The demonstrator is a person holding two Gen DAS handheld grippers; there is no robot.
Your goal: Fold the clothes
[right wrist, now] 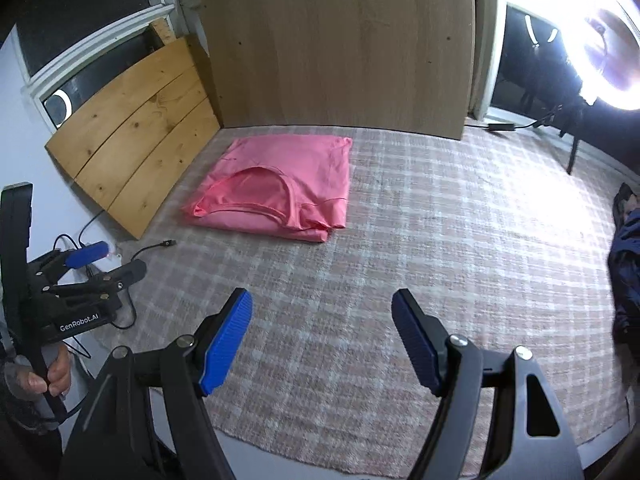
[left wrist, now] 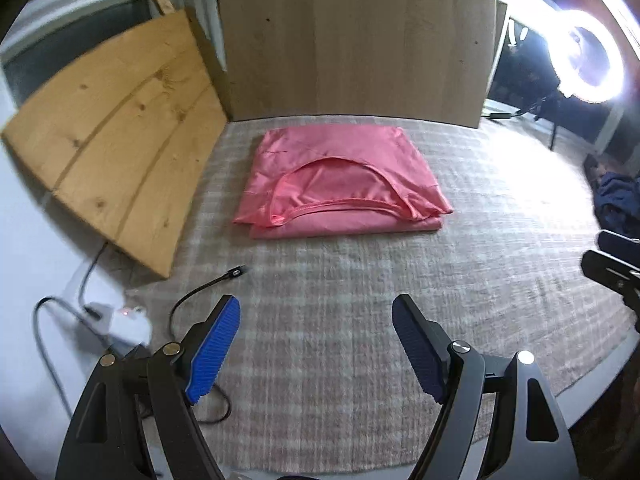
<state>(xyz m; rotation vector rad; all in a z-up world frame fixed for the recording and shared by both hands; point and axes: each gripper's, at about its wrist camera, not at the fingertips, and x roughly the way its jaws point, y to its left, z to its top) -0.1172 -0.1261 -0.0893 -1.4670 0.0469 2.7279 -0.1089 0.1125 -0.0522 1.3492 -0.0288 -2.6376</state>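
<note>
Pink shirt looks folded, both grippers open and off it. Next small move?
Probably swing the right gripper toward the dark blue clothes at the rug's right edge. The pink shirt already lies as a neat folded rectangle on the rug, and both the right and the left gripper are open, empty and apart from it.

Folded pink shirt (left wrist: pixel 340 184) on a plaid rug (left wrist: pixel 360 300), left gripper (left wrist: pixel 316 344) hanging empty.

The shirt lies flat with its neckline on top, just before an upright wooden panel (left wrist: pixel 356 40). Left of the shirt a pine board (left wrist: pixel 116 128) leans. Nearer than the shirt, the left gripper's jaws stand wide apart above bare rug; a black cable (left wrist: pixel 208 288) lies beside them. Right of the shirt a ring light (left wrist: pixel 588 56) glares.
</note>
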